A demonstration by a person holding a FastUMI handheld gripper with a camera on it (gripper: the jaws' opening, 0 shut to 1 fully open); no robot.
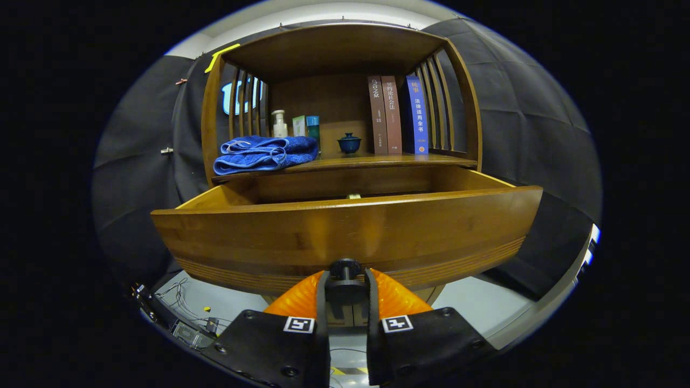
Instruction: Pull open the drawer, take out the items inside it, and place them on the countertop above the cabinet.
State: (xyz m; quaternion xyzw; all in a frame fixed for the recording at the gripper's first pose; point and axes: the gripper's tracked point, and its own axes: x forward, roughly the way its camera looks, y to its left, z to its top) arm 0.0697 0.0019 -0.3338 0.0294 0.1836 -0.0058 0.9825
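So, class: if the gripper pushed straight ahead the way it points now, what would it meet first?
The gripper is already closed on the drawer knob; directly behind it is the drawer front.

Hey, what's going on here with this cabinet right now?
A hand-held gripper has its tongs closed on the dark knob of the wooden drawer, which is pulled well out from under the countertop. Its contents are hidden behind the drawer front, apart from a small pale bit at the back edge. On the countertop sit a folded blue towel, a pump bottle, a small blue lidded cup and three upright books. Nothing is being lifted out right now.
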